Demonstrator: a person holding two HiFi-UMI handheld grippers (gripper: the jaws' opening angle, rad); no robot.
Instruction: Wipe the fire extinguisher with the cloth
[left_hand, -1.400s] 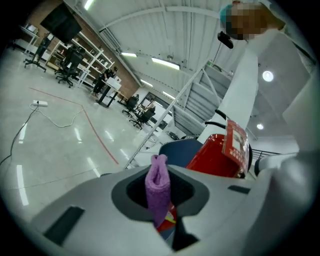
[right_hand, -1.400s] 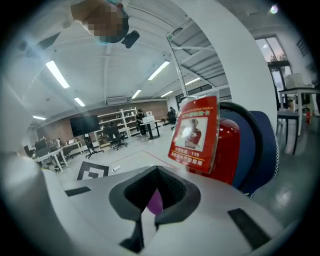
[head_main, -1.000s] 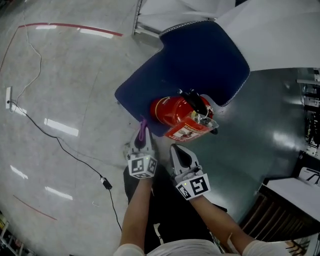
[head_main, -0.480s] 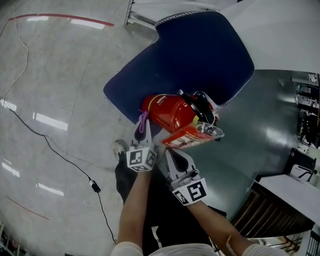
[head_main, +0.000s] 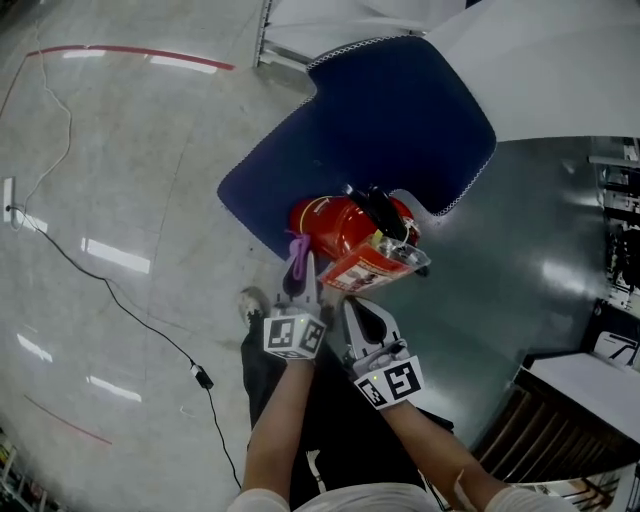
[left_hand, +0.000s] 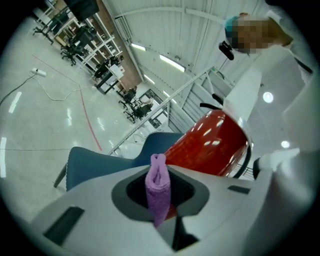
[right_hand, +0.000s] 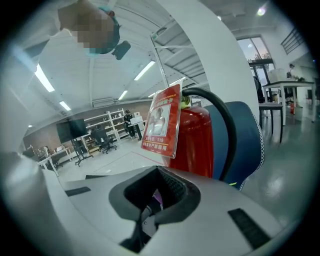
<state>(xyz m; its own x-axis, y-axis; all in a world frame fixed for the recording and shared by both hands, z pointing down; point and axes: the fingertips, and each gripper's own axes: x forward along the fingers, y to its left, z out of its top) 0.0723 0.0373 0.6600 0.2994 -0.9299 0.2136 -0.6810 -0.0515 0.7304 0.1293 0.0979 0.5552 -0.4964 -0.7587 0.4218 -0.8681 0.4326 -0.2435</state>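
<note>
- Left gripper (head_main: 299, 268): jaws clamped on a folded purple cloth (left_hand: 158, 186), just beside the red metal fire extinguisher (head_main: 335, 226), which rests on a blue chair (head_main: 400, 110).
- Right gripper (head_main: 352, 302): jaws together, empty.
- Step: likely the approach. The next move calls for pressing the cloth against the cylinder wall.

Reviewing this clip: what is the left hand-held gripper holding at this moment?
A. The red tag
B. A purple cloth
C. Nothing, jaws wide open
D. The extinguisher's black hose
B. In the left gripper view, the left hand-held gripper has its jaws closed on a folded purple cloth, with the red fire extinguisher just beyond it.
</note>
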